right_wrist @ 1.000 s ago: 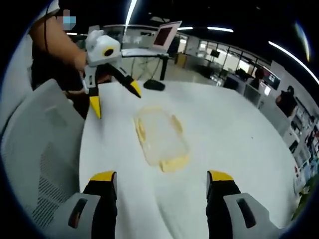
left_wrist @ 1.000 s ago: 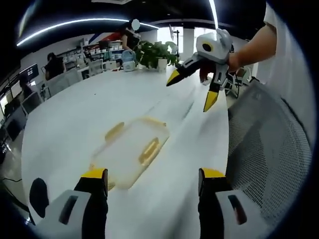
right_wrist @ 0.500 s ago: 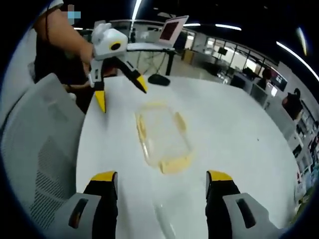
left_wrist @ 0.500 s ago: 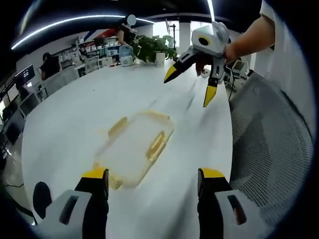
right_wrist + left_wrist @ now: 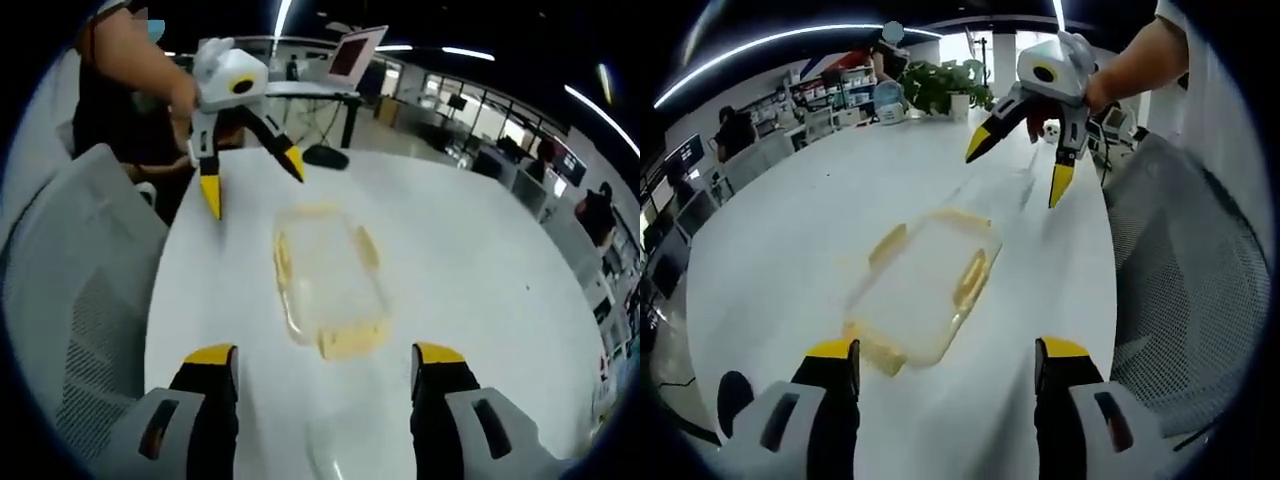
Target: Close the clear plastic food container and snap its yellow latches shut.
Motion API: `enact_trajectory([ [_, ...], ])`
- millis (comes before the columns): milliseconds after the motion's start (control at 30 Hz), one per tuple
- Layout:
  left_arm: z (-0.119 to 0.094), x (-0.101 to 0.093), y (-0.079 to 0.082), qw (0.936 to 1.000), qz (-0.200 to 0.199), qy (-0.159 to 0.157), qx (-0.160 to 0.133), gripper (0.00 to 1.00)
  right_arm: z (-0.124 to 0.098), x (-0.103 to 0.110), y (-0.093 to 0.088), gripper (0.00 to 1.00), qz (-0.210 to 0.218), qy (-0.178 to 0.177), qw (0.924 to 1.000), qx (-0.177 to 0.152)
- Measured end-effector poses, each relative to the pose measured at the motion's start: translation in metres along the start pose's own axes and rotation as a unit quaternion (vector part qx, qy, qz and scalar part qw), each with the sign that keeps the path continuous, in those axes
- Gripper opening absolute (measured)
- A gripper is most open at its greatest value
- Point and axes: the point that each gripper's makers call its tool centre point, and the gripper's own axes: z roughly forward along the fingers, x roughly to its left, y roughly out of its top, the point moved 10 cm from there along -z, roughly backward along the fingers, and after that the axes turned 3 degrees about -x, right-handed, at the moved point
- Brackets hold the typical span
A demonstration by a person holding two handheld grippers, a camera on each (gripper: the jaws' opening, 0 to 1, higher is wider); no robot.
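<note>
The clear food container point(image 5: 923, 292) lies flat on the white bench point(image 5: 790, 240), its lid on and its yellow latches point(image 5: 971, 277) along the rims, blurred so their state is unclear. It rests just ahead of the left gripper point(image 5: 945, 362), between and beyond its spread fingers point(image 5: 833, 362), which grasp nothing. In the right gripper view the container point(image 5: 327, 279) sits likewise ahead of the right gripper point(image 5: 325, 370), whose fingers point(image 5: 436, 366) are released and apart. Each gripper hovers above the bench beyond the container in the other's view point(image 5: 1023, 160) point(image 5: 250, 178). A mesh chair point(image 5: 1180, 300) stands beside the bench.
</note>
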Motion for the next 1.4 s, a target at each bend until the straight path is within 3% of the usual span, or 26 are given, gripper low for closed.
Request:
enact_trajectory([
  [567, 0.003, 0.015, -0.003, 0.9986, 0.038, -0.014, 0.035, 0.68, 0.014, -0.011, 0.002, 0.66, -0.012, 0.023, 0.9995, 0.018],
  [1400, 0.012, 0.044, -0.006, 0.9956, 0.061, -0.027, 0.065, 0.66, 0.037, -0.022, 0.008, 0.64, -0.036, 0.062, 0.9962, 0.050],
])
